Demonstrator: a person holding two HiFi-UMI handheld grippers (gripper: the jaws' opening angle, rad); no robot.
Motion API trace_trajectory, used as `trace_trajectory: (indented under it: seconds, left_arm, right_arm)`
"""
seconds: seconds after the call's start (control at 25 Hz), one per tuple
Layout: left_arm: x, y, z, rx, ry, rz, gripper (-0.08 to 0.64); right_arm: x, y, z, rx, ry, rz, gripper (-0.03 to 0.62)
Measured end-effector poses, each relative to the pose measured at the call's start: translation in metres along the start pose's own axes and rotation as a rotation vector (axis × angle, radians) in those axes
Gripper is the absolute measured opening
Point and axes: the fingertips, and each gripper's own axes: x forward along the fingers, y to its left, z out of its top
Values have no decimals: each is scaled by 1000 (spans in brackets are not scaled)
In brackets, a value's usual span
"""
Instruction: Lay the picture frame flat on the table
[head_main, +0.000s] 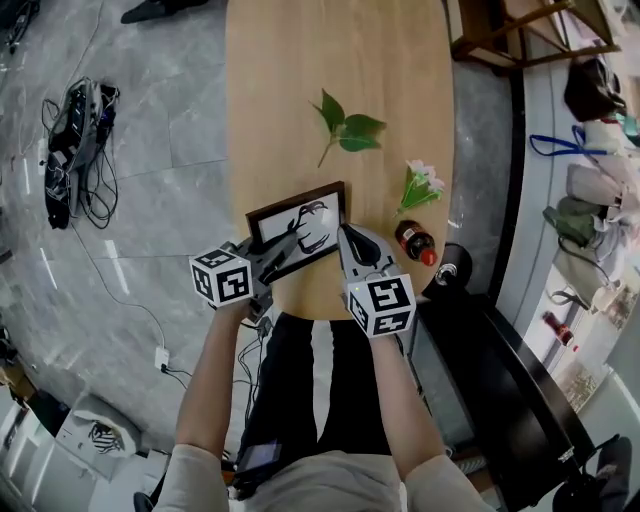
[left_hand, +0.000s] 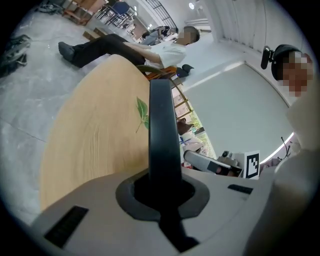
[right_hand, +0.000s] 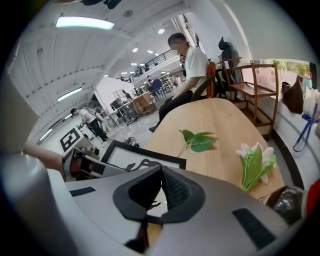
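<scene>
The picture frame (head_main: 297, 228), dark-rimmed with a black drawing on white, stands tilted at the near end of the oval wooden table (head_main: 340, 60). My left gripper (head_main: 278, 250) is shut on its lower left part. In the left gripper view the frame's dark edge (left_hand: 162, 130) rises edge-on out of the closed jaws (left_hand: 162, 185). My right gripper (head_main: 345, 235) sits at the frame's right side. In the right gripper view its jaws (right_hand: 161, 172) meet at the tip with nothing seen between them, and the frame (right_hand: 145, 160) lies just beyond.
A green leaf sprig (head_main: 345, 130) lies mid-table. A white flower stem (head_main: 420, 185) and a dark bottle with a red cap (head_main: 415, 242) sit near the right edge. A black seat (head_main: 480, 340) stands at the right, cables (head_main: 75, 150) on the floor at the left. A seated person (right_hand: 192, 65) is at the far end.
</scene>
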Motion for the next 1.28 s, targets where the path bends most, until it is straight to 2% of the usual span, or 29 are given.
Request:
trace_trajectory:
  seconds: [0.16, 0.4, 0.52, 0.72, 1.0, 1.16, 1.28]
  left_arm:
    - [12, 12, 1, -70, 1, -35, 28]
    - [24, 23, 5, -171, -18, -69, 28]
    - [26, 27, 4, -183, -14, -71, 28]
    - [32, 36, -2, -201, -17, -84, 29]
    - [33, 48, -9, -206, -29, -37, 33]
    - [28, 58, -9, -230, -35, 31, 77]
    - [23, 60, -9, -247, -43, 45, 80]
  right_arm:
    - [21, -5, -24, -9, 33, 20, 34]
    - [48, -16, -46, -19, 89, 4, 34]
    - [55, -17, -47, -75, 86, 14, 34]
    - [71, -13, -52, -114, 88, 22, 34]
    - [72, -15, -58, -149, 94, 18, 34]
    - [74, -17, -59, -141, 95, 13, 34]
    - [75, -17, -60, -136, 93, 4, 34]
